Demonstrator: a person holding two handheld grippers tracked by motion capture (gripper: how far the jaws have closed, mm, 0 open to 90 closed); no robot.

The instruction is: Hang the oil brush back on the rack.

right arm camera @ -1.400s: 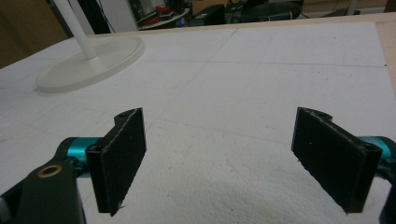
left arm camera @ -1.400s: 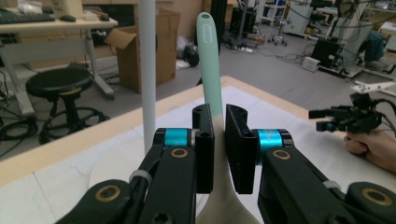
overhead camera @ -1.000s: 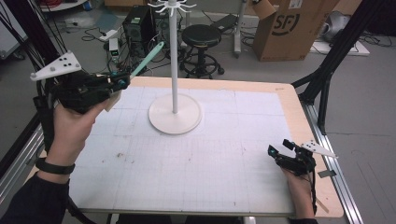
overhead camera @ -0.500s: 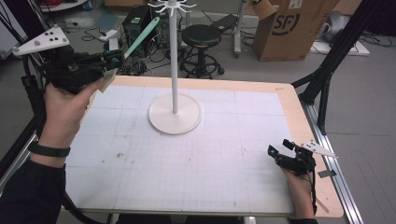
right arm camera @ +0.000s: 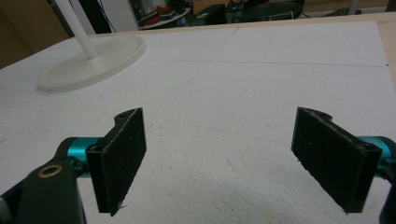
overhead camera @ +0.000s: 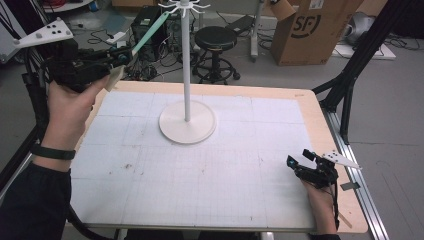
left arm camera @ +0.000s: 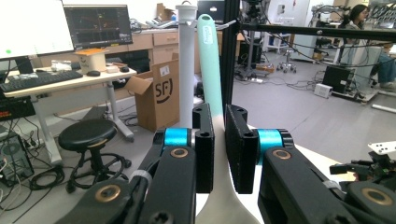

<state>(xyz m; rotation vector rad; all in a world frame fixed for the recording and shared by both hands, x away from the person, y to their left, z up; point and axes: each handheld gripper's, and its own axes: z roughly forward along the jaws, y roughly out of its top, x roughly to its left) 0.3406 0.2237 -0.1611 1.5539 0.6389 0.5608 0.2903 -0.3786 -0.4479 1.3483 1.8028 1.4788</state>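
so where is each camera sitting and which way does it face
High view: above the person's side, looking forward and down on the table; both forearms, left gripper, right gripper.
Left gripper view: on that gripper, looking level past shut jaws along the spatula into the room.
Right gripper view: low over the table, between open jaws.
Shared: the white stand.

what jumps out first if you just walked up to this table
The tall white stand rises from its round base at the middle of the table, with small hooks at its top. At the far left corner the left gripper is shut on a spatula with a mint green handle, raised and angled toward those hooks. The right gripper rests open near the table's right front edge.
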